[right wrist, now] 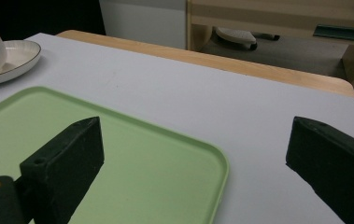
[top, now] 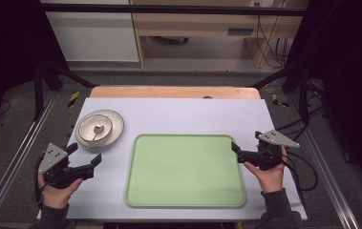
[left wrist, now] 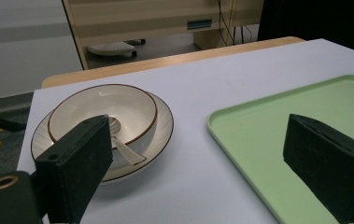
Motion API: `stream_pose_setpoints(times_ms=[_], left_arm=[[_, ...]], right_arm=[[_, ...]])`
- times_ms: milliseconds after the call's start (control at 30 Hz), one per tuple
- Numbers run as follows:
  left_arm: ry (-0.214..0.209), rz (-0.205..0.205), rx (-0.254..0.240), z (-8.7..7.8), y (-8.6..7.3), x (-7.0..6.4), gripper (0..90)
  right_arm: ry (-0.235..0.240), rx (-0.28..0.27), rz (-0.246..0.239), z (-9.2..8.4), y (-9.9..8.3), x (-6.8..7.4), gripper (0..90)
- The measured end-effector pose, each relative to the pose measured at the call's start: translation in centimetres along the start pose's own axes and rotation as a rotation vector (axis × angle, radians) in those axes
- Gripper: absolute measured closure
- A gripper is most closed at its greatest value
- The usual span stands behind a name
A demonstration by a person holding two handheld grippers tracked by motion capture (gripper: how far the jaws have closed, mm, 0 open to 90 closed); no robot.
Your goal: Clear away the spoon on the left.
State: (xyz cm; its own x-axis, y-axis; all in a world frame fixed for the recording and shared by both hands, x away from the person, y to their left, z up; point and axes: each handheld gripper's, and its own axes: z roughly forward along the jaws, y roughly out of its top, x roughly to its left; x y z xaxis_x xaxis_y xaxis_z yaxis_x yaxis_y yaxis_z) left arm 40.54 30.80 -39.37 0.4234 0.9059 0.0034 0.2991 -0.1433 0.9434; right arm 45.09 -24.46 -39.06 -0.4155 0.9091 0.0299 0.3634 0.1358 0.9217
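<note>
A white bowl point(top: 100, 126) with a brown rim stands on a white ribbed plate point(top: 117, 129) at the table's left, and a spoon point(top: 96, 131) lies inside the bowl. Right of it lies an empty light green tray point(top: 186, 171). My left gripper point(top: 85, 153) hovers open just in front of the plate, nothing between its jaws. In the left gripper view the bowl point(left wrist: 102, 109), spoon point(left wrist: 118, 140) and tray point(left wrist: 277, 121) lie ahead of the left gripper point(left wrist: 202, 158). My right gripper point(top: 246, 141) is open at the tray's right edge. The right gripper point(right wrist: 193, 154) spans the tray's far corner point(right wrist: 212, 158).
A pale cloth covers the table point(top: 178, 114), with its wooden far edge point(top: 174, 92) showing. Metal rails and black frame posts flank both sides. Cables point(top: 307, 171) trail off the right edge. Wooden furniture point(top: 193, 28) stands beyond the table.
</note>
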Motion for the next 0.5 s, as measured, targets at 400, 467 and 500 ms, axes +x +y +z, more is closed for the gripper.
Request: stream_pose_setpoints(times_ms=[400,467,500], left_arm=[[0.006,0.010,0.033,0.2,-0.2,0.7,8.2],[0.009,0.010,0.044,0.2,-0.3,1.0,8.2],[0.008,0.008,0.046,0.2,-0.4,1.1,8.2]], right_arm=[[-0.004,0.023,-0.008,0.3,-0.1,0.1,4.7],[-0.003,0.023,-0.009,0.4,-0.1,0.1,4.7],[-0.003,0.026,-0.005,0.4,-0.2,0.1,4.7]])
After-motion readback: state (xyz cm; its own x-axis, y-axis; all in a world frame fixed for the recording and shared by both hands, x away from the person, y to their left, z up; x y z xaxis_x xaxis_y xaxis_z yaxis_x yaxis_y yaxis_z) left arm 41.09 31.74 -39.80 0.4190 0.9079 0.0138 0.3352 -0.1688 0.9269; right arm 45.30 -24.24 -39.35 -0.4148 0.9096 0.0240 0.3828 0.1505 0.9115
